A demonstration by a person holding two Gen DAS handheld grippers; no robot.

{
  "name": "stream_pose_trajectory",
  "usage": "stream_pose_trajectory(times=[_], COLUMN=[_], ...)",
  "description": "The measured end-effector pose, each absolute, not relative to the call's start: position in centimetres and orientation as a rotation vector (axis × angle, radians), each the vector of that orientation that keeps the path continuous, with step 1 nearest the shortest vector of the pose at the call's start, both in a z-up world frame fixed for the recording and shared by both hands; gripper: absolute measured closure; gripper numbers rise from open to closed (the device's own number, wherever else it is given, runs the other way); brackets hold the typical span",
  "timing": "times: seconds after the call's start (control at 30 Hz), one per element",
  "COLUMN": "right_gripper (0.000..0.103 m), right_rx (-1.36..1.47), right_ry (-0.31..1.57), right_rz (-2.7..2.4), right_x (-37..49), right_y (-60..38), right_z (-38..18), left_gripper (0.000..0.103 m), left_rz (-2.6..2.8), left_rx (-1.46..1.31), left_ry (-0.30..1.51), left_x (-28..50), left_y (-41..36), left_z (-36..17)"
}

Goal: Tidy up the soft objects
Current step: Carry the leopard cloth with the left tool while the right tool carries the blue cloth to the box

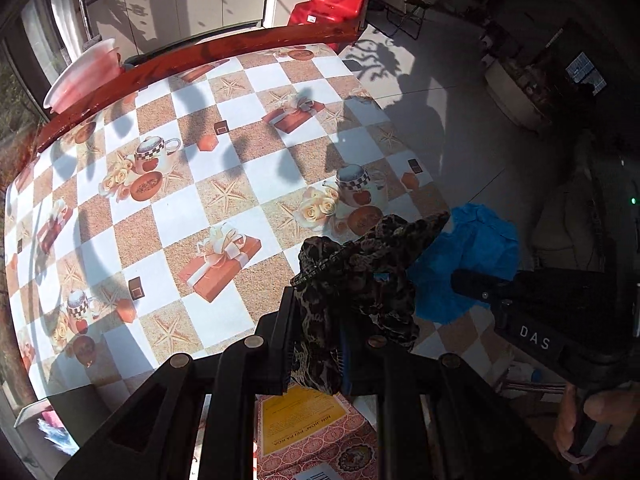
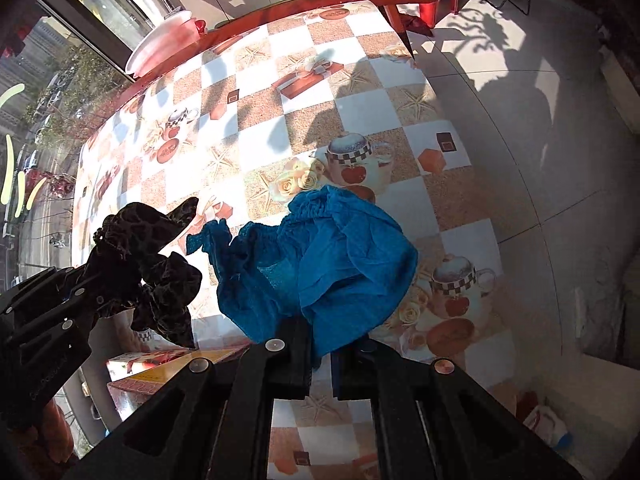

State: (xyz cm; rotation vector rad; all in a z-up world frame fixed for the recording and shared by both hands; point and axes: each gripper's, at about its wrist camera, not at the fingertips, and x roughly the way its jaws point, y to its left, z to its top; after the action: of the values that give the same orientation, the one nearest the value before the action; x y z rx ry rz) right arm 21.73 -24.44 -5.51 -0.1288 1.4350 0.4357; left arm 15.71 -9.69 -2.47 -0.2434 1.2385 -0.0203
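Left gripper point(image 1: 316, 360), bottom centre of the left wrist view: jaws clamped on the leopard-print cloth point(image 1: 360, 276), dark brown-black patterned fabric bunched between the fingers, one pointed flap sticking toward centre right. Same cloth shows at centre left of the right wrist view point(image 2: 148, 264), with the left gripper point(image 2: 116, 300) below it at lower left.

Right gripper point(image 2: 320, 360), bottom centre of the right wrist view: jaws closed on the lower edge of the blue cloth point(image 2: 340, 256), a bright blue gathered fabric. Rest of it spreads in loose folds up into mid-frame over the bench point(image 2: 360, 112); cannot tell if it rests on the surface or hangs just above. In the left wrist view the blue cloth point(image 1: 472, 256) sits right of the leopard one, touching or overlapping it, and the right gripper point(image 1: 472, 286) comes in from the right edge, body marked "DAS".

Bench covered in a checkered tablecloth point(image 1: 248, 168), white and sandy squares with printed gift boxes, teapots, roses, starfish. Red wooden rail point(image 1: 200, 64) along its far edge, upper part of frame. Pink basin point(image 1: 84, 76) behind the rail, upper left. Red plastic chair point(image 1: 332, 0) top centre. Yellow-and-red patterned box point(image 1: 316, 432) under the left gripper, bottom centre. Sunlit tiled floor point(image 2: 540, 128) on the right.
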Motion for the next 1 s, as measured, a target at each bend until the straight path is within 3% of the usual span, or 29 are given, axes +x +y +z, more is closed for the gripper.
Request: stream_pose_trajectory(times=[0.5,1.0], right_gripper=[0.096,0.096], right_rx=[-0.103,-0.162], right_ry=[1.48,1.551], right_rz=[0.281,0.311], right_x=[15.1,7.7], right_y=[-31.4,-32.2], right_z=[-4.8,-6.0], left_gripper=[0.083,0.083], left_rz=[-0.263,-0.411], left_rx=[-0.108,0.01], left_ry=[1.202,1.255], left_x=[10.5,0.9], left_y=[-18.1,-20.8], left_z=[1.0,0.2])
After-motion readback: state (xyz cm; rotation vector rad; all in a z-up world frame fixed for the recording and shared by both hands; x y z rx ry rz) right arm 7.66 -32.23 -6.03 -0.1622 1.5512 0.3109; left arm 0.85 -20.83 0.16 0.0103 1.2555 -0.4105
